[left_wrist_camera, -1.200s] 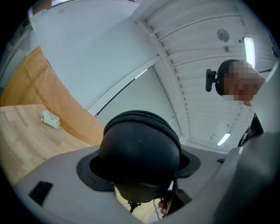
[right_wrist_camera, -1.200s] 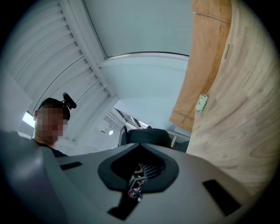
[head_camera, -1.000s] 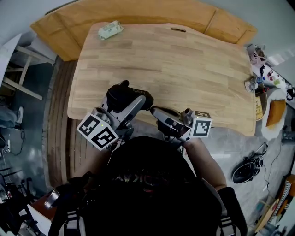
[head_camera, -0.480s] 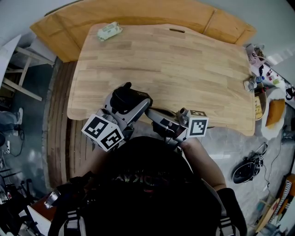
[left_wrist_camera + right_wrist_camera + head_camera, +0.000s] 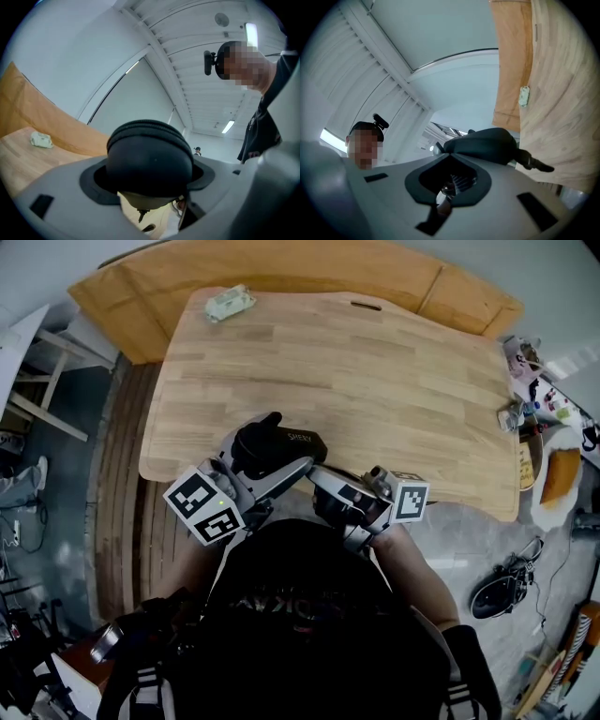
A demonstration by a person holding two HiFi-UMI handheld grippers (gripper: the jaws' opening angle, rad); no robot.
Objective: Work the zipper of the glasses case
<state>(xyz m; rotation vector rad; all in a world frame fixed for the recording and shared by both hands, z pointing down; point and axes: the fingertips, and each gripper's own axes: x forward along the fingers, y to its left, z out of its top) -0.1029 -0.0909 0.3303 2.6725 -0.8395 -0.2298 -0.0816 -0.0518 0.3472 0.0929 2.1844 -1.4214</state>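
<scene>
L hand-held gripper clamps black glasses case, held over near edge of bench. R hand-held gripper jaws pressed together, tips right by case; can't tell if anything's pinched.

The wooden table lies open across its middle, far side and right, where only a small pale green packet sits at the far left corner. The near edge is crowded: the black glasses case hangs over that edge in the left gripper, with the right gripper just beside it on the right. A cluttered side surface stands close past the table's right edge, and a pale wooden frame stands off to its left.
</scene>
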